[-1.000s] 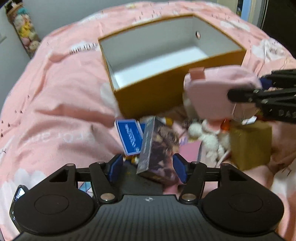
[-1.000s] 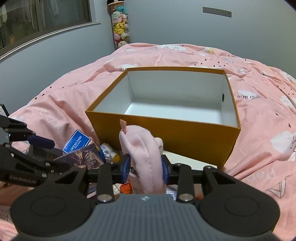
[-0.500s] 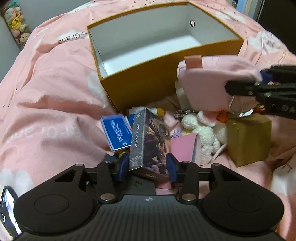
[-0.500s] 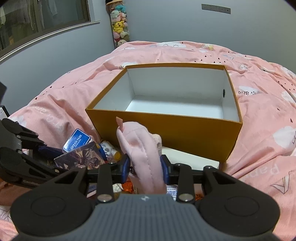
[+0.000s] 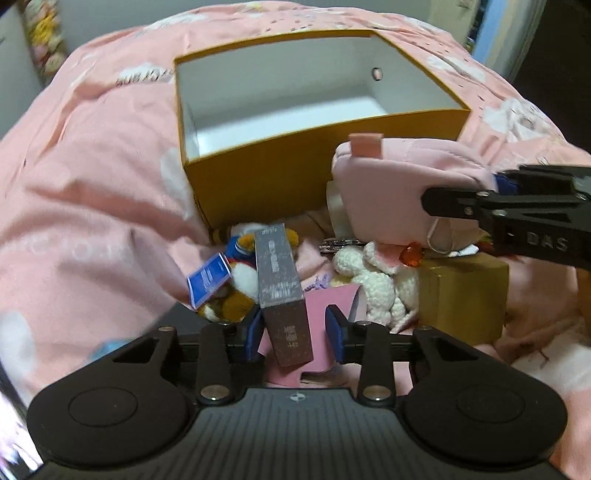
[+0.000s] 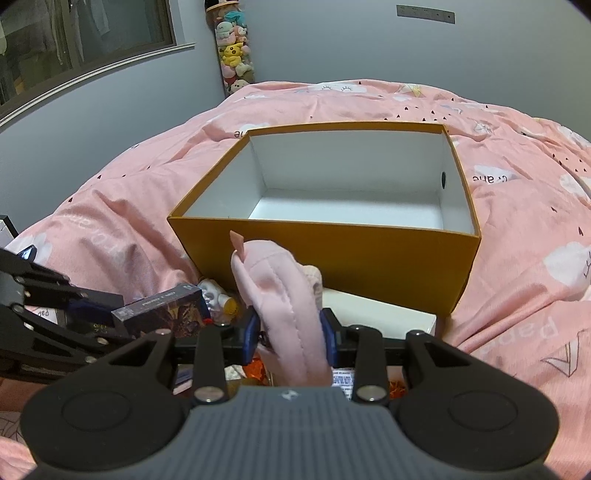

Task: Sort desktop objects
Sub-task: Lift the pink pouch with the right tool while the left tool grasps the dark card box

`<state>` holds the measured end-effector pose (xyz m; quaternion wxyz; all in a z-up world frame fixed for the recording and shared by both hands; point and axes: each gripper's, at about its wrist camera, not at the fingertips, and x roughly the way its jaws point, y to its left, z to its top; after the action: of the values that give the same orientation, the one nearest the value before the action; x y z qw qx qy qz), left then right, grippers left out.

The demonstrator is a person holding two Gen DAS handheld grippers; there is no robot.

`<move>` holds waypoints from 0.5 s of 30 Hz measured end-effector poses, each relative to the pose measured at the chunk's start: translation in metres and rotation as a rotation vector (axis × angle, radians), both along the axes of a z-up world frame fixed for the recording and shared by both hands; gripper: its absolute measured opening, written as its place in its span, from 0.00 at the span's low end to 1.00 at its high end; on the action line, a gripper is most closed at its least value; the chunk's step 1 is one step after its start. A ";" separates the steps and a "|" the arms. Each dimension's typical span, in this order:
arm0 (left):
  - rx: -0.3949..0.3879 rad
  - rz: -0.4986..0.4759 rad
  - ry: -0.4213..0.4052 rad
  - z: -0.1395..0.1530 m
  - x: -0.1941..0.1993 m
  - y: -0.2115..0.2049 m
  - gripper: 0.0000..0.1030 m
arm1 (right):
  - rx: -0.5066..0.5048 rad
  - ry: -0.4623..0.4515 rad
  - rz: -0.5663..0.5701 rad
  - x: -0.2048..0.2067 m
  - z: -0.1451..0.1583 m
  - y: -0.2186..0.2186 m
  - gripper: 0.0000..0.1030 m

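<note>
Now, with the empty orange box at twelve o'clock, I keep my right gripper clamped on the pink pouch while my left gripper, jaws closing, must square up on the tilted card box between them before lifting.

A home bedroom: bed under a pink cloud-print quilt, tall column of stuffed toys against a grey-blue wall, window at left.
</note>
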<state>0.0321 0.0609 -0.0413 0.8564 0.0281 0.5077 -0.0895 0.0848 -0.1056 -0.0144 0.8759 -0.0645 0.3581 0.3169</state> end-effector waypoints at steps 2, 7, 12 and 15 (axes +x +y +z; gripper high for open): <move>0.036 -0.002 -0.004 -0.005 -0.003 -0.006 0.36 | 0.003 0.002 -0.002 0.000 0.000 -0.001 0.36; 0.065 0.011 0.000 -0.003 -0.007 -0.007 0.28 | 0.015 0.021 -0.010 -0.003 -0.001 -0.008 0.36; 0.027 0.041 -0.051 0.011 -0.009 -0.001 0.26 | 0.034 0.009 -0.014 -0.008 0.007 -0.012 0.29; -0.006 0.060 -0.082 0.021 -0.006 0.005 0.25 | 0.077 0.005 -0.020 -0.006 0.016 -0.017 0.25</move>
<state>0.0266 0.0663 -0.0207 0.8788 0.0138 0.4726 -0.0643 0.0788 -0.1229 0.0014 0.8800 -0.0266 0.3483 0.3219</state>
